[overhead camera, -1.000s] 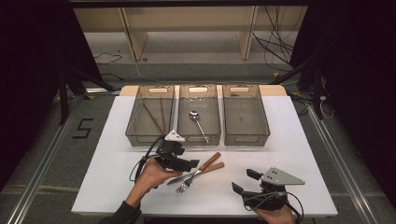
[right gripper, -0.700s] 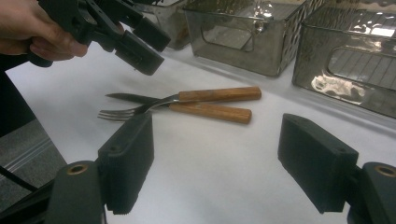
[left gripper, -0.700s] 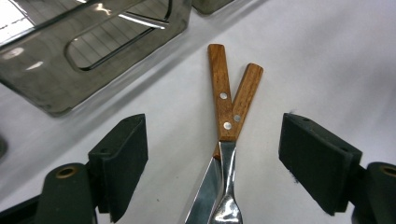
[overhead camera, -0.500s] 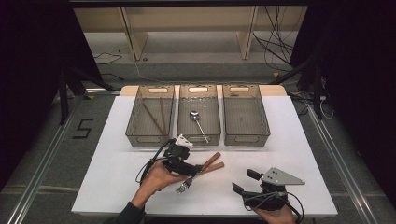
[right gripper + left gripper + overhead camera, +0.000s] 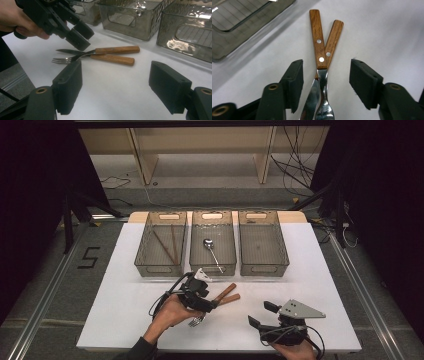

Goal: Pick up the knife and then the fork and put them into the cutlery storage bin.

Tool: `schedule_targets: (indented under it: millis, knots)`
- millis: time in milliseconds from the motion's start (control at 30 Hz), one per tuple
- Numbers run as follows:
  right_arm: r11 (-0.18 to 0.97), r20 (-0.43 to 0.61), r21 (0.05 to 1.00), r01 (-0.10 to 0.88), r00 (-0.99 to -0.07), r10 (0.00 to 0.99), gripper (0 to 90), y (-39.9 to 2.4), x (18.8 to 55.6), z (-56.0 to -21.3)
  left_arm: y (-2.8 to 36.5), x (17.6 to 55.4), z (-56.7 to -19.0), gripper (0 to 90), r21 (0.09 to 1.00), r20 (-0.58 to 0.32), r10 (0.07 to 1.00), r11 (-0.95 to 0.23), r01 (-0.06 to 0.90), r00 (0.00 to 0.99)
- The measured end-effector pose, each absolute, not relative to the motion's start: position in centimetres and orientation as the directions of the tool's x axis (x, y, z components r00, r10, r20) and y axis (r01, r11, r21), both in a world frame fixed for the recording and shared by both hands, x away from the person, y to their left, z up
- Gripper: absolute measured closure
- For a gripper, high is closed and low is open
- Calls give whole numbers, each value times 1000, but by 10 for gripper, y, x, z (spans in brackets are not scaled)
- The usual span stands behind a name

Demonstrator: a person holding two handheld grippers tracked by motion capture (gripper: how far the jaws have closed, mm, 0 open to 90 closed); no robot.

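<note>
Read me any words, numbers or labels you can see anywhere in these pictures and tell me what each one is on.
"5": a dark figure marked on the grey floor left of the white table.
No other text can be read: none shows on the three clear bins, the wooden-handled fork and knife, the spoon, or either gripper.

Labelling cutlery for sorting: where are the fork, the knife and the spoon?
fork (image 5: pixel 62 60), right gripper view, on its tines.
knife (image 5: pixel 65 51), right gripper view, on its blade.
spoon (image 5: pixel 208 242), high view, on its bowl.
</note>
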State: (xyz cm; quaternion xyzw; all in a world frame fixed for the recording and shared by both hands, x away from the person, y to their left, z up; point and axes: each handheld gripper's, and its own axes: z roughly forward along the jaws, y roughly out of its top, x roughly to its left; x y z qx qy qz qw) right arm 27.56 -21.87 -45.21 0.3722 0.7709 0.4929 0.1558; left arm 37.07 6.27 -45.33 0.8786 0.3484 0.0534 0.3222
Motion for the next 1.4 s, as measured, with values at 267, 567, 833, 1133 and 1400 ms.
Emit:
schedule_targets:
  millis: [267,567,833,1133,1400]
  knots:
    - [238,128,874,423,-674,728,276,-218,276,-453,59,371,-462,564,568,-107,636,-592,572,764]
    - [236,131,873,426,-673,728,276,-218,276,-453,53,369,-469,647,536,-82,624,-630,562,777]
    - [238,127,874,423,-673,729,277,-218,276,-453,54,369,-471,763,529,-64,632,-635,563,772]
    - [238,127,874,424,-672,730,279,-218,276,-453,55,370,-472,785,529,-69,636,-629,569,769]
    - [239,126,873,425,-670,732,279,-219,276,-452,56,372,-472,792,529,-81,637,-625,574,767]
